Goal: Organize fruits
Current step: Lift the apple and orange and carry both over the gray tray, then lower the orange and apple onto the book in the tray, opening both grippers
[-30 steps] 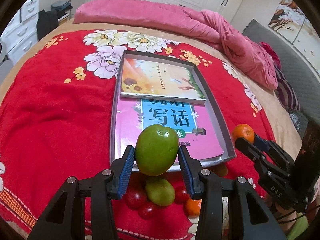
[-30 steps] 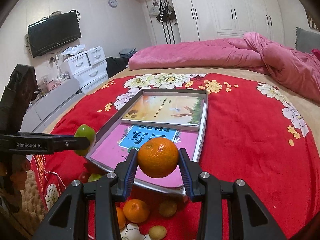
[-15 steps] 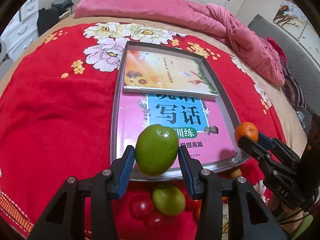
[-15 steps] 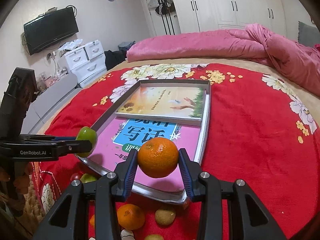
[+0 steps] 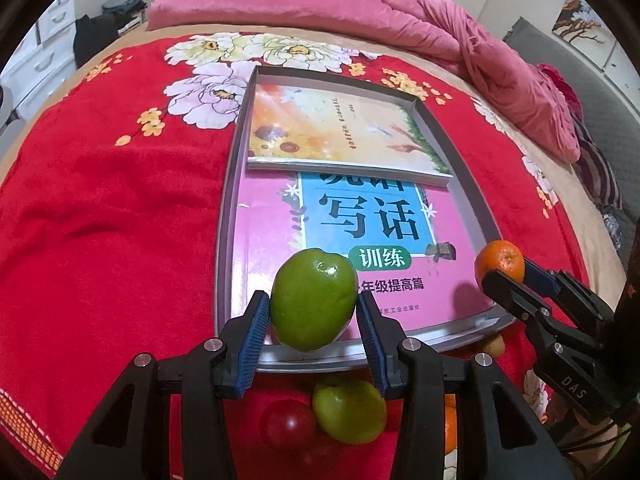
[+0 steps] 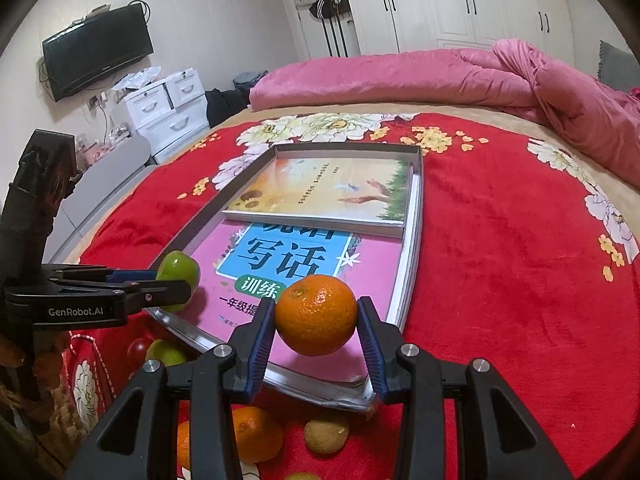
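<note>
A: Left gripper first. What's it doing?

B: My left one's clamped on a green fruit, blue pads tight on both sides. Fruit hangs over the tray's near edge, toward the near left corner.

A: Right gripper?

B: Clamped on an orange, same pinch. It's over the tray's near edge too, toward the near right corner, above the pink book.

A: What's in the tray?

B: Two books. Pink one fills the near part, a sunflower-cover book lies over its far end, up against the far edge.

A: Loose fruit?

B: On the red blanket just off the tray's near edge: another green fruit touching a red one, a second orange, a brownish round fruit. Can't tell what that last one is.

A: Tray position?

B: Flat in the middle of the blanket, pink quilt bunched along the bed's far edge.
</note>
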Action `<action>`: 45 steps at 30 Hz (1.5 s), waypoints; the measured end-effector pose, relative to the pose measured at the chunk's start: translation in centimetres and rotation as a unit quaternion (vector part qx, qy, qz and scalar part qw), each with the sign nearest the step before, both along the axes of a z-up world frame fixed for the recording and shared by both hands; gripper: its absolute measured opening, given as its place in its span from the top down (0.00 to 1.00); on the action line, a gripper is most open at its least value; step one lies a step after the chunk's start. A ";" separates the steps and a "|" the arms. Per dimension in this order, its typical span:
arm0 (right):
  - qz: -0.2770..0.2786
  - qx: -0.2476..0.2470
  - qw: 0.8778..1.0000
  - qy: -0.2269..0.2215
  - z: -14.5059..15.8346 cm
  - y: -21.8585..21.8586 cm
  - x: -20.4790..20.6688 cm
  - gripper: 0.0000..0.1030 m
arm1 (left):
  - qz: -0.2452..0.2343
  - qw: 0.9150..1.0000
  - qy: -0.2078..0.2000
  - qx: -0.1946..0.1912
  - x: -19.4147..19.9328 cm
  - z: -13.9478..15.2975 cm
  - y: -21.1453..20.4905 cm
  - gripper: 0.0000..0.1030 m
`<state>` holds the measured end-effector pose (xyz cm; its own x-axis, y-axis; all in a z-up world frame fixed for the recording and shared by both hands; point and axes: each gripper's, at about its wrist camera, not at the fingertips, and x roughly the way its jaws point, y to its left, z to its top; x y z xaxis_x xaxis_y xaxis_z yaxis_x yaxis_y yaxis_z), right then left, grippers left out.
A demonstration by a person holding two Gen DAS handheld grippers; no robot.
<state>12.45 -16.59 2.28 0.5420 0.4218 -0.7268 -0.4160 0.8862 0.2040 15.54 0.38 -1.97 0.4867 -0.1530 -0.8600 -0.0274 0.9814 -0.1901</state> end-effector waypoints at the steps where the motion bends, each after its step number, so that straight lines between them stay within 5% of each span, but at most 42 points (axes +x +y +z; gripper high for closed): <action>1: 0.000 -0.002 1.000 0.001 -0.1 0.1 0.0 0.60 | -0.001 1.000 -0.001 0.002 0.0 0.0 -0.1 0.55; 24: 0.019 -0.063 0.998 0.007 -1.6 1.4 -0.5 0.60 | 0.001 1.000 -0.003 0.003 0.1 -0.1 -0.2 0.55; 45: 0.005 -0.027 1.000 0.001 -0.4 0.2 -0.6 0.45 | -0.003 1.000 -0.004 0.003 0.0 0.0 -0.1 0.55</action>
<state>11.83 -16.41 1.91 0.5363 0.3876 -0.7498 -0.4245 0.8916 0.1573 15.58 0.32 -2.01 0.4928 -0.1504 -0.8570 -0.0204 0.9827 -0.1842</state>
